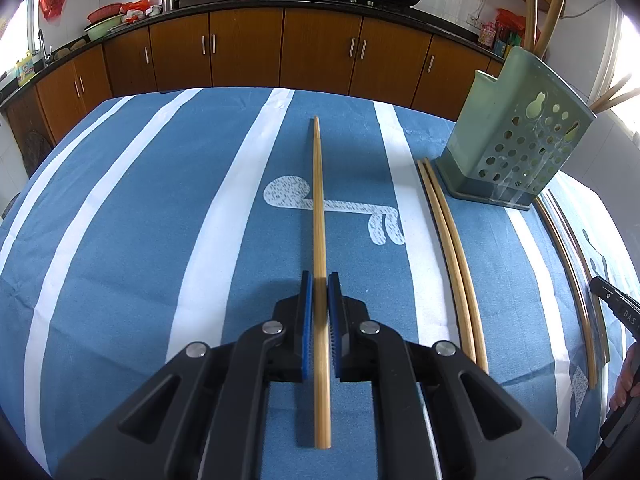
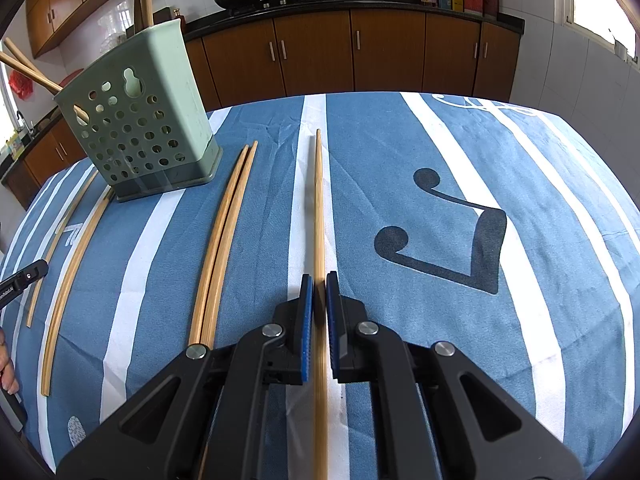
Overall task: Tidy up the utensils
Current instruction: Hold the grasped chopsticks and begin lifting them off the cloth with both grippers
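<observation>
In the left wrist view my left gripper (image 1: 320,280) is shut on a long wooden chopstick (image 1: 318,200) that runs straight ahead over the blue striped cloth. My right gripper (image 2: 319,278) is likewise shut on a wooden chopstick (image 2: 319,200) pointing away from me. A green perforated utensil holder (image 1: 516,140) (image 2: 140,128) stands upright between the two hands, with several chopsticks sticking out of its top. A loose pair of chopsticks (image 1: 448,240) (image 2: 224,240) lies side by side on the cloth beside the holder. I cannot tell whether the held sticks rest on the cloth.
More chopsticks (image 1: 576,280) (image 2: 68,280) lie past the holder, near the other gripper's black tip (image 1: 616,304) (image 2: 24,280). A person's fingers show at the frame edges. Brown cabinets (image 1: 320,52) and a counter with woks run behind the table.
</observation>
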